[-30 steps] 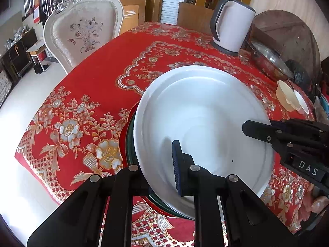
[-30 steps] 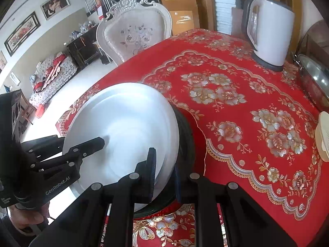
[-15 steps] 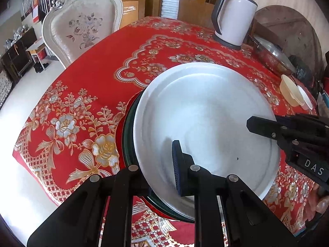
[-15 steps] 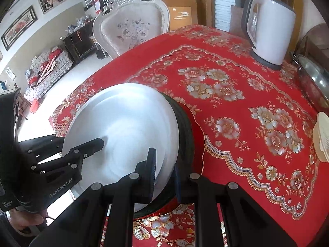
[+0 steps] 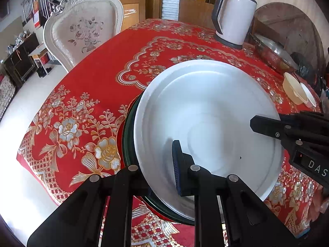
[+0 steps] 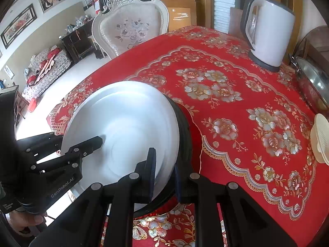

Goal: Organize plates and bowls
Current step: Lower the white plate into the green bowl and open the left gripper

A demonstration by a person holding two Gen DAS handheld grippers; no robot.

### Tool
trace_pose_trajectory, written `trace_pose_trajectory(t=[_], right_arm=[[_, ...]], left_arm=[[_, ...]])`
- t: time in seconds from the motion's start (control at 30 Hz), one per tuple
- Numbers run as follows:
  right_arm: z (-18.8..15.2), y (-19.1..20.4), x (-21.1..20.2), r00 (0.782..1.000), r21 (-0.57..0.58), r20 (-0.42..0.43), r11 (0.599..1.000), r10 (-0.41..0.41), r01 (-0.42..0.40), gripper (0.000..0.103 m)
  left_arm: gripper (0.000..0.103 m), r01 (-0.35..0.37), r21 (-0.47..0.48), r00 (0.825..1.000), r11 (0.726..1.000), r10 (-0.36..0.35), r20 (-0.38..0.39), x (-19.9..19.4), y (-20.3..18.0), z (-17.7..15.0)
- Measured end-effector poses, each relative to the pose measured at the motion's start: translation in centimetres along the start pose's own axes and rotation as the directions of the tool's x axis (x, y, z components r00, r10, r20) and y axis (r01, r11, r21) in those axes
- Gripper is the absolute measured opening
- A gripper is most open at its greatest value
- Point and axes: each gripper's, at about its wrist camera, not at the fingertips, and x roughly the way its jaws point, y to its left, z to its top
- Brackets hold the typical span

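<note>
My left gripper [image 5: 162, 173] and right gripper [image 6: 164, 175] had their jaws clamped on opposite rims of the plate stack [image 5: 205, 123], white plate topmost, over the red-clothed surface [image 5: 92, 86].

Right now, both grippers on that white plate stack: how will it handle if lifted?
The white plate looks glossy and rigid, so probably slippery against the pads and breakable if dropped. Left gripper and right gripper each pinch only its rim, above a dark plate, so the stack may feel heavy and tilt.
</note>
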Motion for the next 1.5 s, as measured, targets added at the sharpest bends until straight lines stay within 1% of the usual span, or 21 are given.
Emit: trace_pose_trajectory(t=[0.3, 0.4, 0.53, 0.6, 0.7, 0.77, 0.9, 1.0, 1.03, 1.07, 1.1, 1.13, 1.17, 1.23, 1.3, 1.5], right_arm=[[0.1, -0.2, 0.0, 1.000, 0.005, 0.002, 1.000, -0.005, 0.005, 0.016], [0.1, -0.2, -0.1, 1.000, 0.006, 0.001, 1.000, -0.002, 0.002, 0.019], [0.1, -0.1, -0.1, 1.000, -0.005, 0.006, 1.000, -0.019, 0.019, 0.020], [0.1, -0.1, -0.1, 1.000, -0.003, 0.005, 1.000, -0.017, 0.017, 0.020], [0.1, -0.1, -0.2, 1.000, 0.003, 0.005, 1.000, -0.014, 0.014, 0.020], [0.1, 0.0, -0.3, 1.000, 0.001, 0.005, 1.000, -0.020, 0.020, 0.020], [0.1, 0.2, -0.5, 1.000, -0.002, 0.009, 1.000, -0.028, 0.028, 0.020], [0.2, 0.1, -0.8, 0.999, -0.001, 0.017, 0.999, -0.036, 0.036, 0.020], [0.2, 0.0, -0.9, 0.999, 0.000, 0.024, 0.999, -0.046, 0.046, 0.020], [0.3, -0.1, -1.2, 0.998, 0.003, 0.034, 0.998, -0.059, 0.059, 0.020], [0.3, -0.2, -1.4, 0.997, 0.007, 0.041, 0.998, -0.065, 0.065, 0.020], [0.3, -0.4, -1.5, 0.997, 0.013, 0.045, 0.998, -0.063, 0.063, 0.021], [0.3, -0.6, -1.7, 0.998, 0.023, 0.047, 0.998, -0.051, 0.050, 0.023], [0.2, -0.9, -1.8, 0.998, 0.039, 0.049, 0.999, -0.031, 0.029, 0.033], [0.1, -1.0, -1.9, 0.999, 0.048, 0.052, 0.999, -0.013, 0.010, 0.034], [-0.2, -1.6, -2.6, 0.998, 0.067, 0.070, 0.998, 0.001, -0.005, 0.034]], left_arm=[[0.016, -0.016, 0.008, 1.000, 1.000, 0.016, 0.003, 0.1, -0.1, 0.1], [0.016, -0.026, 0.017, 1.000, 1.000, 0.026, 0.004, 0.1, -0.3, 0.2], [0.016, -0.036, 0.022, 0.999, 0.999, 0.036, 0.008, 0.1, -0.4, 0.2], [0.019, -0.039, 0.025, 0.999, 0.999, 0.038, 0.007, 0.1, -0.4, 0.2], [0.019, -0.047, 0.035, 0.999, 0.998, 0.047, 0.009, 0.0, -0.6, 0.3], [0.019, -0.064, 0.042, 0.998, 0.997, 0.063, 0.017, -0.1, -0.6, 0.3], [0.019, -0.058, 0.037, 0.998, 0.998, 0.057, 0.023, -0.4, -0.4, 0.4], [0.020, -0.078, 0.034, 0.996, 0.996, 0.076, 0.047, -1.0, -0.2, 0.6], [0.025, -0.079, 0.030, 0.995, 0.996, 0.077, 0.056, -1.3, 0.0, 0.7], [0.032, -0.062, 0.025, 0.996, 0.998, 0.060, 0.064, -1.5, 0.1, 0.8], [0.037, -0.053, 0.020, 0.996, 0.998, 0.051, 0.068, -1.7, 0.2, 0.9], [0.042, -0.041, 0.018, 0.996, 0.999, 0.040, 0.074, -1.9, 0.2, 1.0], [0.049, -0.047, 0.020, 0.996, 0.999, 0.045, 0.081, -2.0, 0.1, 1.1], [0.058, -0.073, 0.031, 0.992, 0.997, 0.069, 0.106, -2.5, -0.1, 1.2], [0.058, -0.075, 0.032, 0.991, 0.997, 0.071, 0.114, -2.7, -0.1, 1.2], [0.058, -0.059, 0.001, 0.989, 0.998, 0.058, 0.135, -3.5, 0.6, 1.8]])
